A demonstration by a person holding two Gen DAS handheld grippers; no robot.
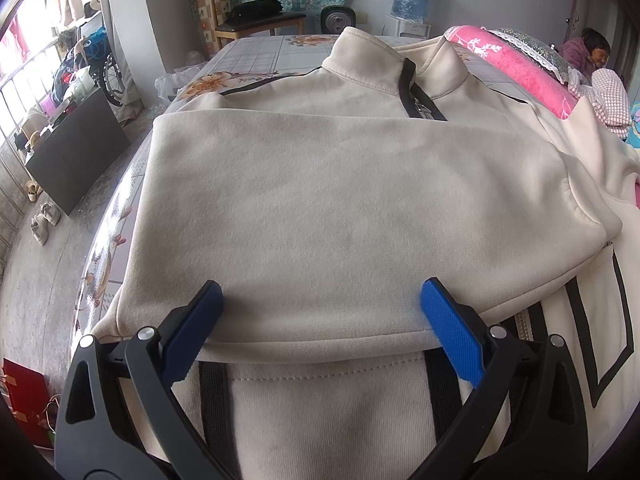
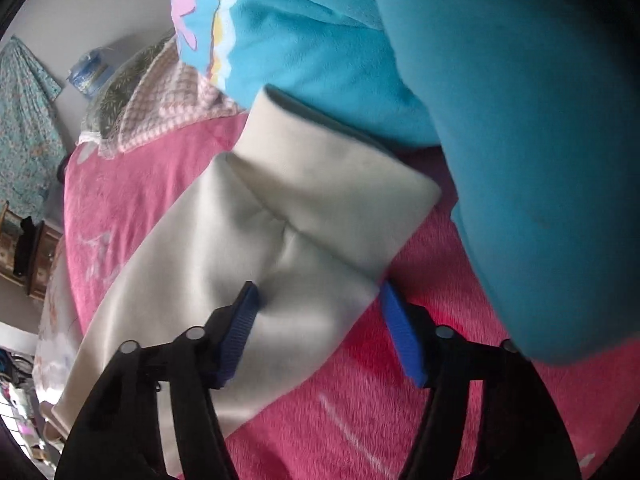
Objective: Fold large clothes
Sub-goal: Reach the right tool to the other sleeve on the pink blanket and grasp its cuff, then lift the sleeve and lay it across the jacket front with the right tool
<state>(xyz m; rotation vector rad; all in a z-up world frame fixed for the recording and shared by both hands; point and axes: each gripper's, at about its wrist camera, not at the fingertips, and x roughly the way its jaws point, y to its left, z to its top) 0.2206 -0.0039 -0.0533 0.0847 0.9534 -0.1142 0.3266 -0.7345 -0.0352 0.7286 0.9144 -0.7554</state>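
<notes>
- On the bed, the cream jacket lay folded; the left hand-held gripper stood apart over its fold.
- The right hand-held gripper straddled the sleeve, pads not yet pressing.

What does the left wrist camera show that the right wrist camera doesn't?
Only the left wrist view shows the jacket's collar, a wooden chair and a person in the far corner. Only the right wrist view shows the jacket's sleeve cuff on a pink blanket beside a blue blanket. Both show the cream jacket and blue-padded fingers.
</notes>
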